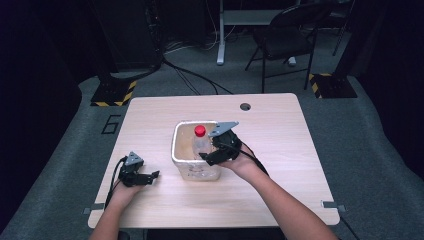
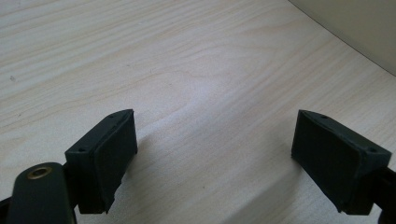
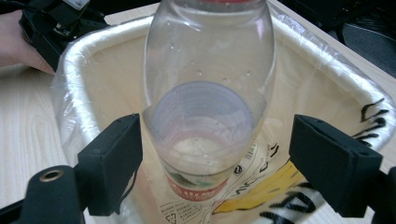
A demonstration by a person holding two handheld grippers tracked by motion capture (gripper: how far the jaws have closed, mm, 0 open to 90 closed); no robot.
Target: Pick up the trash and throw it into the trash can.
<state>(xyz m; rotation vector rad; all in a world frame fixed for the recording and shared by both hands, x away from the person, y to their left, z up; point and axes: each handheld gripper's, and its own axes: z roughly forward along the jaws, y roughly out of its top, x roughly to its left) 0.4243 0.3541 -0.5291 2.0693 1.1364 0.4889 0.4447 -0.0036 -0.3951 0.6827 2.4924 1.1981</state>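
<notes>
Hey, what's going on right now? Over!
Left tool open, resting on the table. Right tool open around the bottle, inside the bin. Nothing in the way.

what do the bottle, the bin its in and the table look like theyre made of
Bottle: clear, glossy plastic by the look; you see straight through it, with a red cap and a printed label.
Bin: seems pale rigid plastic, lined with a thin, shiny, crinkled film bag over its rim.
Table: light wood-grain top, matte; possibly laminate rather than solid wood.
</notes>
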